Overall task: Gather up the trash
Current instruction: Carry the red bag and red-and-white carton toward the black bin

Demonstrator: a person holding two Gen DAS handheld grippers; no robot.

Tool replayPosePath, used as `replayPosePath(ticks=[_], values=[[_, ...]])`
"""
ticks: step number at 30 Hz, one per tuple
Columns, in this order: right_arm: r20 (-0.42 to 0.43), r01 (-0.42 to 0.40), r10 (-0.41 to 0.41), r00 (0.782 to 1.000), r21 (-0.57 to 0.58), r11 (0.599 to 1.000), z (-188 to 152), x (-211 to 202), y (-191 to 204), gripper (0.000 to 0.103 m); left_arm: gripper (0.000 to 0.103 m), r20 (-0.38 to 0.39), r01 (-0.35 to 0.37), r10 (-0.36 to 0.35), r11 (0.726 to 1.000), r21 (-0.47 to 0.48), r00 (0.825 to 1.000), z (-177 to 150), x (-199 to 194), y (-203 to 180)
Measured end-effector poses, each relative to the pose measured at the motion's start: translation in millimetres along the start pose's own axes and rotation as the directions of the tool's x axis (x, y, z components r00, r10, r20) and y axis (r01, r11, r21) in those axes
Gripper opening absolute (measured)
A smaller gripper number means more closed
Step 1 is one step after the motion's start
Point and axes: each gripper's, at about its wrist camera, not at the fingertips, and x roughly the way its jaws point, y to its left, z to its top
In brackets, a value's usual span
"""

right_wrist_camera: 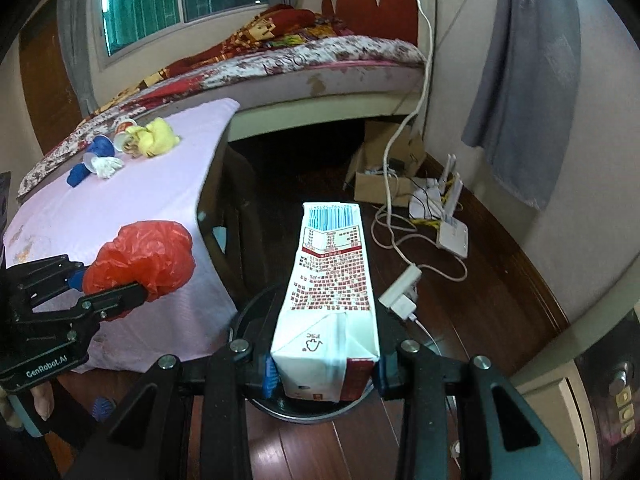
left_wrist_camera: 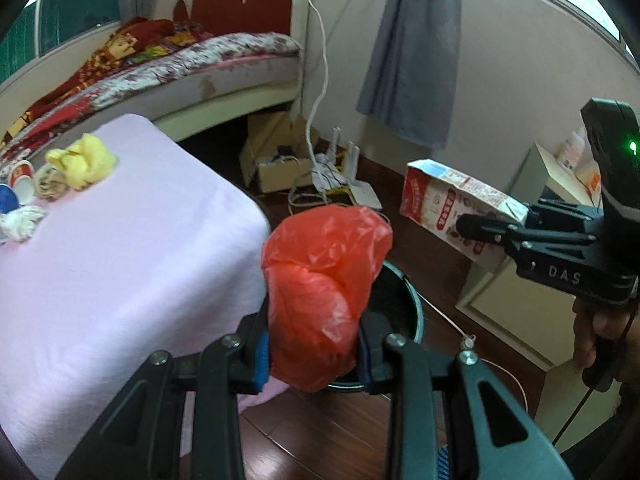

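Two tools are counted: the left tool (left_wrist_camera: 316, 354) and the right tool (right_wrist_camera: 324, 372). One red plastic bag (left_wrist_camera: 324, 288) and one milk carton (right_wrist_camera: 332, 288) are seen, and one dark bin (left_wrist_camera: 400, 304) is counted on the floor. On the bench (left_wrist_camera: 132, 248), toward ten o'clock in the left wrist view, one yellow crumpled wad (left_wrist_camera: 86, 162), one white crumpled wad (left_wrist_camera: 22, 222), two paper cups (right_wrist_camera: 124, 134) and two blue pieces (right_wrist_camera: 100, 148) are counted. One bed (right_wrist_camera: 320, 60), one cardboard box (right_wrist_camera: 380, 184) and one white router (right_wrist_camera: 454, 234) are seen.
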Motion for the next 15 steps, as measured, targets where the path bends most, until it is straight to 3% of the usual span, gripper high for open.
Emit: replayPosePath(ticks=[15], values=[[-0.115,-0.04,0.037,0.993,-0.023,0.999,-40,44,-15,0.038,0.034,-0.136,0.046,-0.058,0.995,-0.089,0.989,-15,60,4]])
